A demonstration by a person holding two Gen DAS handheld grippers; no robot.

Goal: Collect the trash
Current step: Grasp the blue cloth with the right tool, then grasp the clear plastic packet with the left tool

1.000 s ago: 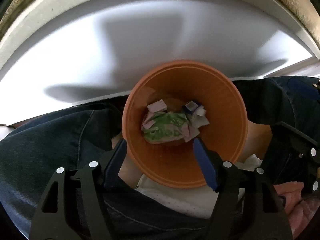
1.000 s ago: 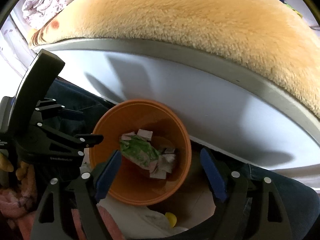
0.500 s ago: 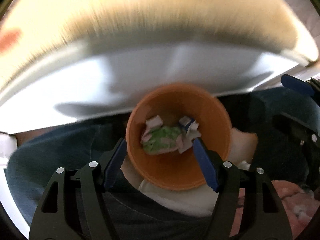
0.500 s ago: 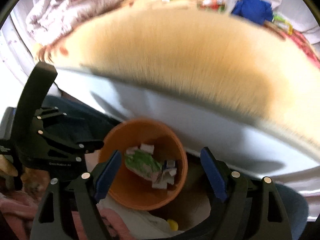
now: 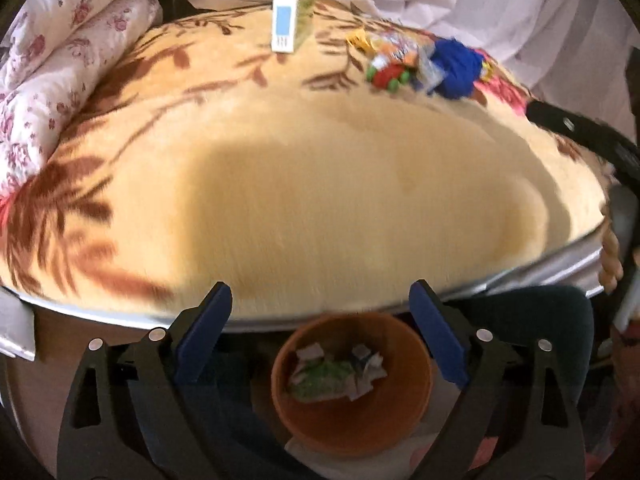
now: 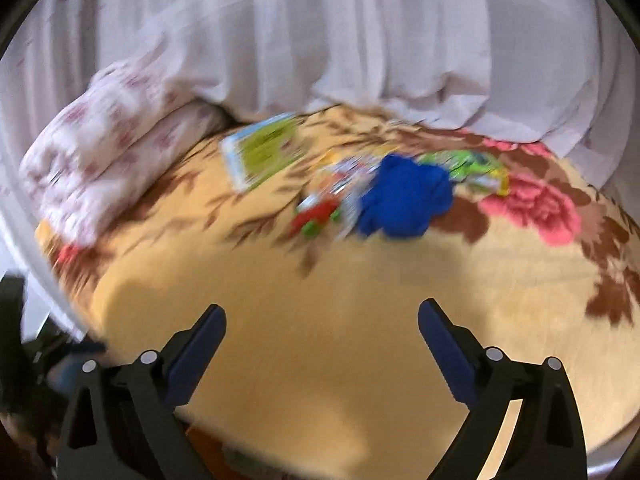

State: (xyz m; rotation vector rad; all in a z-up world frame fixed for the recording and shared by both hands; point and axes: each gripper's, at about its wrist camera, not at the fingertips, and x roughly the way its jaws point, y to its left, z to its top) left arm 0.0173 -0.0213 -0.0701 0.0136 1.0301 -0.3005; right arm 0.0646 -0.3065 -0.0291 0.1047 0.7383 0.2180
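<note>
Right wrist view: right gripper (image 6: 322, 344) wide, empty; left gripper (image 5: 320, 324) too. Blurred wrappers (image 6: 332, 200) upper centre, mis-grab risk: blue cloth (image 6: 404, 200) touching.

blanket (image 6: 340, 340) front bare, trash pile (image 6: 384, 196) far

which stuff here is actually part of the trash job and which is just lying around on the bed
Part of the job:
- orange bin, crumpled paper already in it
- pile of wrappers on the blanket
- small box standing upright, probably trash
- left tool and right tool, both open and empty

Just lying about:
- flowered blanket
- pillow
- blue cloth
- curtain
</note>
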